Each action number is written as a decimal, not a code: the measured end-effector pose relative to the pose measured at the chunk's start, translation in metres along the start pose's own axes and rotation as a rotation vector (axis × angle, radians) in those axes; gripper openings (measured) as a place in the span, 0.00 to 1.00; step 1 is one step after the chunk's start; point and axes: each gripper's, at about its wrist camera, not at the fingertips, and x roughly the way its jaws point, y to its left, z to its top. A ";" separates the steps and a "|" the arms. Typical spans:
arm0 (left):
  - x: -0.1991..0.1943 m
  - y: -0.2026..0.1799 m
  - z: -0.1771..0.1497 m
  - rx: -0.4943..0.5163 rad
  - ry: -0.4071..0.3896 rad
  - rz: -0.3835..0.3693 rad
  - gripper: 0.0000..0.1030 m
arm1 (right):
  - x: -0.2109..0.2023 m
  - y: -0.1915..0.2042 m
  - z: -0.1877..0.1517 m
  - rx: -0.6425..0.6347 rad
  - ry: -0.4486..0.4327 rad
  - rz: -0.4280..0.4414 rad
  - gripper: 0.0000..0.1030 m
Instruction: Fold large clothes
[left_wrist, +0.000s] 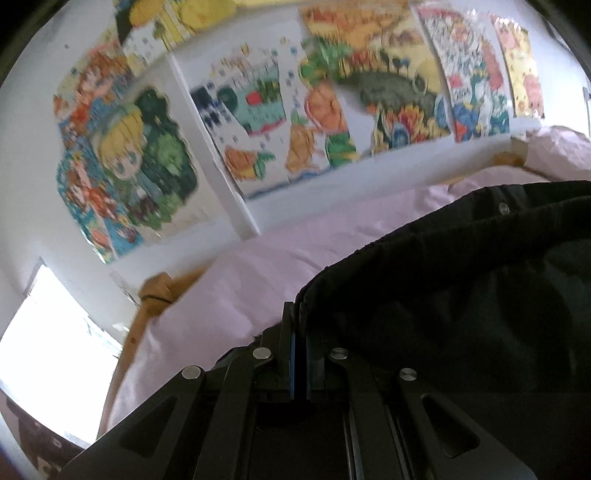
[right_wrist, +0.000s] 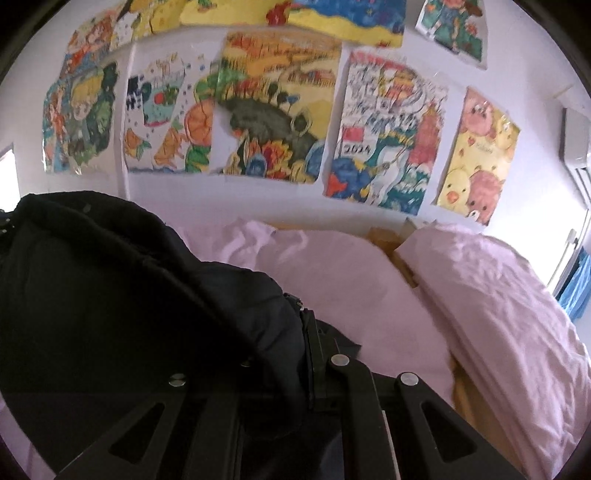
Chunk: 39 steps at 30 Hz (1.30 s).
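Observation:
A large black padded jacket (left_wrist: 461, 288) hangs between my two grippers above a bed with a pale pink sheet (left_wrist: 258, 266). In the left wrist view my left gripper (left_wrist: 300, 314) is shut on the jacket's edge, which runs up and to the right from the blue pads. In the right wrist view the same jacket (right_wrist: 129, 295) bulges over the left side and covers the left finger. My right gripper (right_wrist: 304, 321) is shut on a thick fold of it; only the right finger (right_wrist: 317, 350) shows.
The pink sheet (right_wrist: 351, 288) covers the bed ahead, with a pink pillow or duvet (right_wrist: 498, 295) at the right. The wooden bed frame (left_wrist: 155, 295) runs along a white wall hung with colourful drawings (right_wrist: 277, 110). A bright window (left_wrist: 55, 332) lies at lower left.

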 end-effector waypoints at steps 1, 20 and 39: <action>0.009 -0.001 -0.002 -0.003 0.013 -0.007 0.02 | 0.007 0.000 -0.001 -0.005 0.009 0.003 0.09; 0.064 0.005 -0.029 -0.109 0.085 -0.139 0.10 | 0.071 -0.016 -0.033 0.067 0.102 0.054 0.48; -0.011 0.015 -0.028 -0.298 -0.093 -0.173 0.90 | 0.004 -0.012 -0.008 0.084 -0.114 0.173 0.95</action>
